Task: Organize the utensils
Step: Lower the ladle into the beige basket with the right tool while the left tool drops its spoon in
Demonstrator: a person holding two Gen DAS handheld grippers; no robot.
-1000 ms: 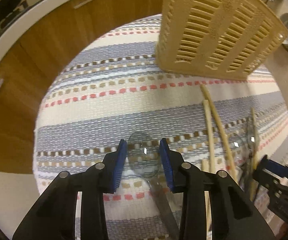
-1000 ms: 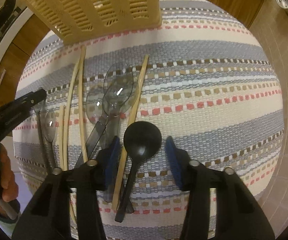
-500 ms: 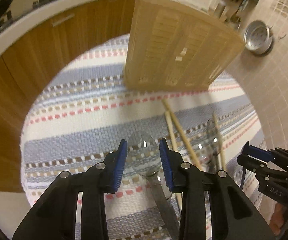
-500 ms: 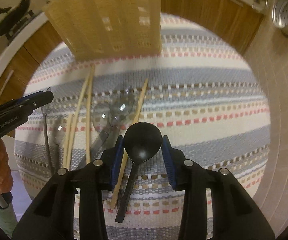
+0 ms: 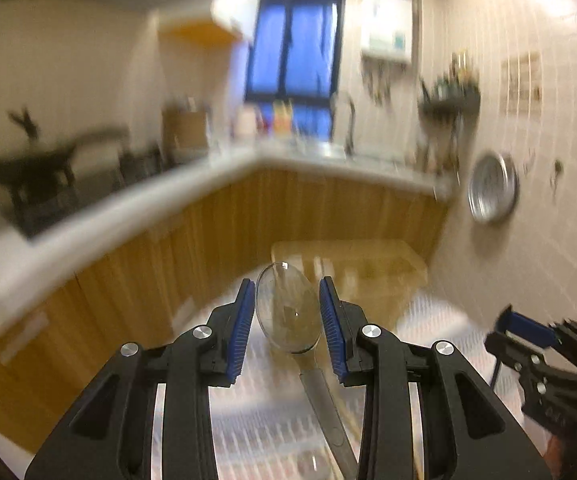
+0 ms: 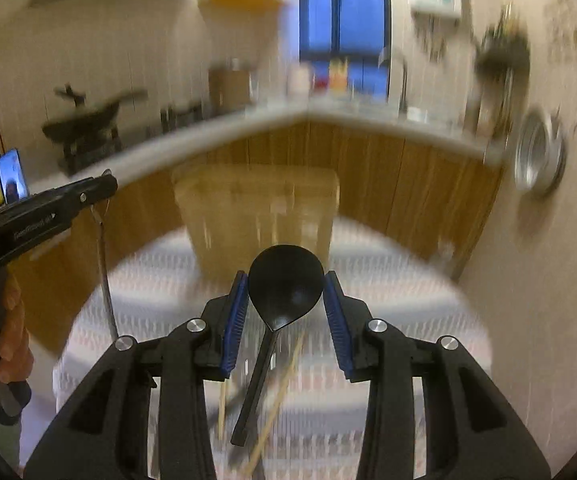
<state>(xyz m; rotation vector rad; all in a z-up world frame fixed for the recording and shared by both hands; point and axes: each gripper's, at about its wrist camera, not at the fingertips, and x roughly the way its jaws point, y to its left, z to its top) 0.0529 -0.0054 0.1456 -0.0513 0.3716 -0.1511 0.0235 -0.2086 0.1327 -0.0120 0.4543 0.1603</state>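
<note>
My left gripper (image 5: 287, 316) is shut on a clear plastic spoon (image 5: 288, 310), bowl up between the blue pads, handle hanging down toward the striped mat (image 5: 256, 412). My right gripper (image 6: 285, 300) is shut on a black spoon (image 6: 284, 284), lifted above the mat (image 6: 388, 320). The beige slotted basket (image 5: 368, 268) stands beyond both grippers; it also shows in the right wrist view (image 6: 256, 208). Wooden chopsticks (image 6: 276, 400) lie on the mat below the black spoon. The left gripper shows at the left of the right wrist view (image 6: 100, 192), the clear spoon's handle (image 6: 104, 272) hanging from it.
Wooden cabinets (image 5: 128, 272) under a white counter (image 5: 136, 200) run behind the mat. A tiled wall (image 5: 548, 200) with a hanging metal pan (image 5: 492, 188) stands to the right. The right gripper shows at the right edge of the left wrist view (image 5: 528, 332).
Both grippers have lifted and tilted upward with their spoons, so the views now look across the kitchen instead of down at the mat. The right gripper closed on the black spoon.
</note>
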